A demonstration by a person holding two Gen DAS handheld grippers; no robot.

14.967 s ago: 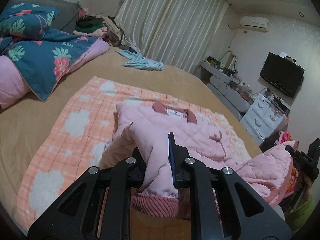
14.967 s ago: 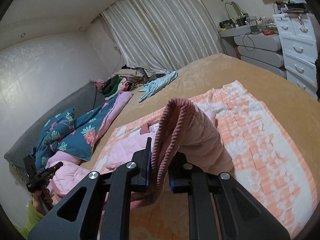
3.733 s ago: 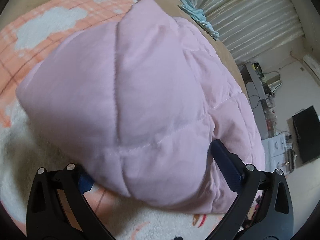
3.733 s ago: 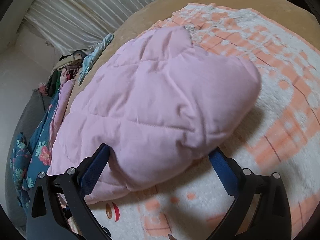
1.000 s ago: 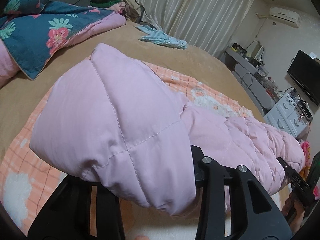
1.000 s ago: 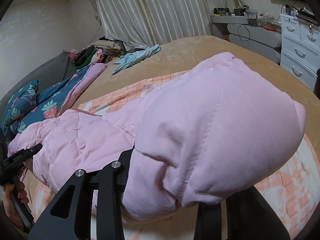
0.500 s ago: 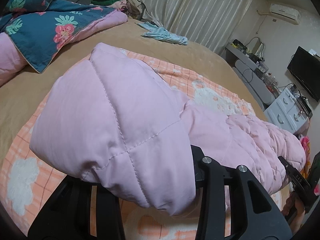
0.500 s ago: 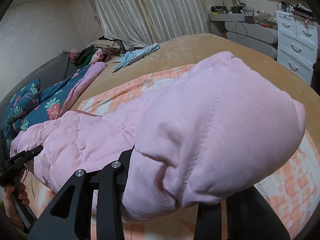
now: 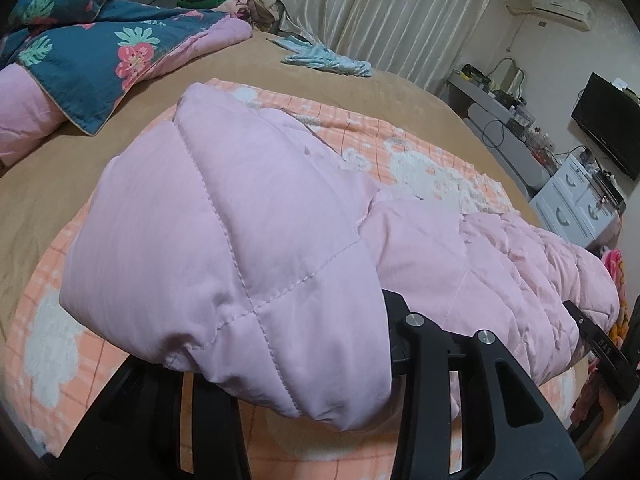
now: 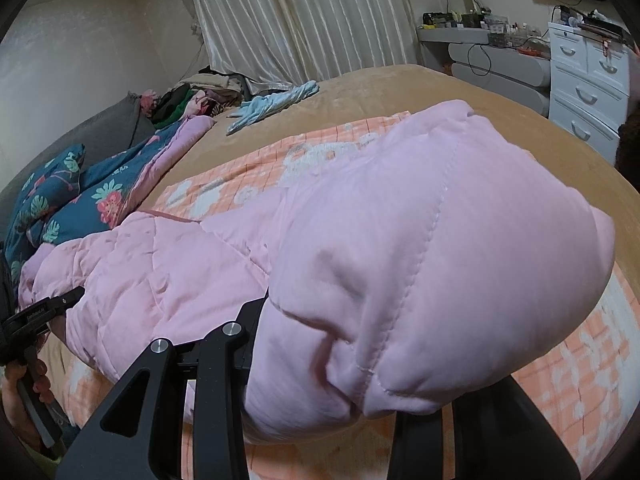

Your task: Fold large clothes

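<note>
Two hand-held grippers lift a pink quilted jacket (image 9: 248, 240) over the bed.

The left gripper (image 9: 320, 364) and right gripper (image 10: 340, 356) each clamp a padded end, the jacket spanning the orange checked blanket (image 9: 420, 152).

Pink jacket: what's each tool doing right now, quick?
Left tool: closed on the pink jacket, fabric bulging over its fingers.
Right tool: closed on the same pink jacket, at the other end.

Matte black left claw (image 9: 304, 376) and right claw (image 10: 352, 392), triangular cut-outs, silver screw heads.
</note>
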